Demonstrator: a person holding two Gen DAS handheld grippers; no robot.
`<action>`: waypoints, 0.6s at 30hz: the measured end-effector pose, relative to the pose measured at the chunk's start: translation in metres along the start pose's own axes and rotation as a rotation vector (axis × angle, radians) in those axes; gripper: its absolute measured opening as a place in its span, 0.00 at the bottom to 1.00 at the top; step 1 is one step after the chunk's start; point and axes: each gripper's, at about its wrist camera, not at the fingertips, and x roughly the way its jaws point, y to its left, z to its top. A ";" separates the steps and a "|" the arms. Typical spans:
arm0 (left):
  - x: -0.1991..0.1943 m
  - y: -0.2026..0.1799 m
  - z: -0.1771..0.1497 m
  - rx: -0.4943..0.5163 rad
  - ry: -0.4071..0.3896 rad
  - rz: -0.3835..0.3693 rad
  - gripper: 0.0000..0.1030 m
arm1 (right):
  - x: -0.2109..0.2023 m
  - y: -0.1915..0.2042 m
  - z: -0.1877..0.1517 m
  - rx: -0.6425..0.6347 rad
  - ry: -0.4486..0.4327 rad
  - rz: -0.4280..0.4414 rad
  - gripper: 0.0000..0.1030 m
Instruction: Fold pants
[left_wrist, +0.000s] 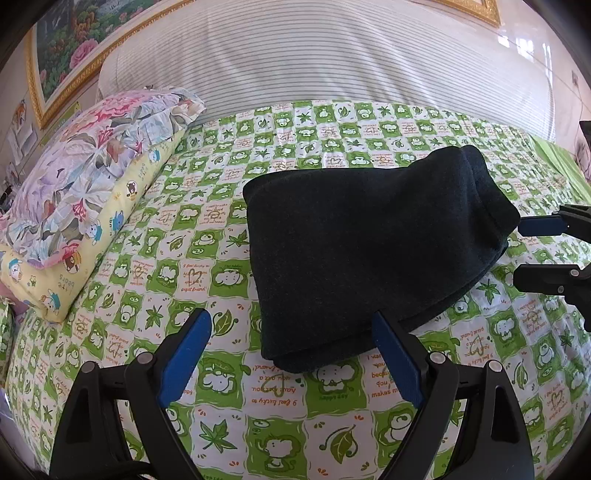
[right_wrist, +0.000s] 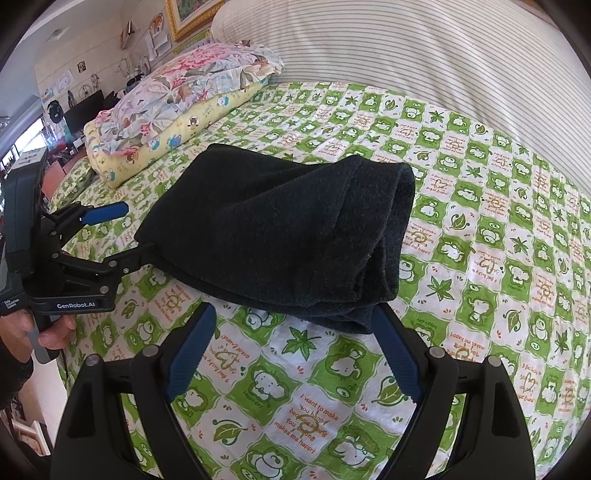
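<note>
Looking at the dark pants (left_wrist: 369, 251) folded in a thick pile on the green bed sheet (left_wrist: 207, 258), we see our left gripper (left_wrist: 291, 354) and right gripper (right_wrist: 295, 354) spread wide, and a bump could flop it open.

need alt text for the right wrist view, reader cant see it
A folded dark navy fleece pants bundle lies on a green-and-white checked cartoon bedsheet. The open right gripper hovers at its near edge, the open left gripper at its left edge; a floral pillow lies behind.
</note>
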 end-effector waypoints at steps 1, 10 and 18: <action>0.000 0.000 0.000 0.001 0.000 0.004 0.87 | 0.000 0.000 0.000 -0.001 0.001 0.000 0.84; 0.001 -0.001 0.000 0.010 0.001 0.005 0.87 | -0.002 -0.001 0.000 0.002 0.000 -0.006 0.84; 0.002 -0.003 0.002 0.013 -0.002 0.007 0.86 | -0.004 -0.004 -0.002 0.011 -0.003 -0.011 0.84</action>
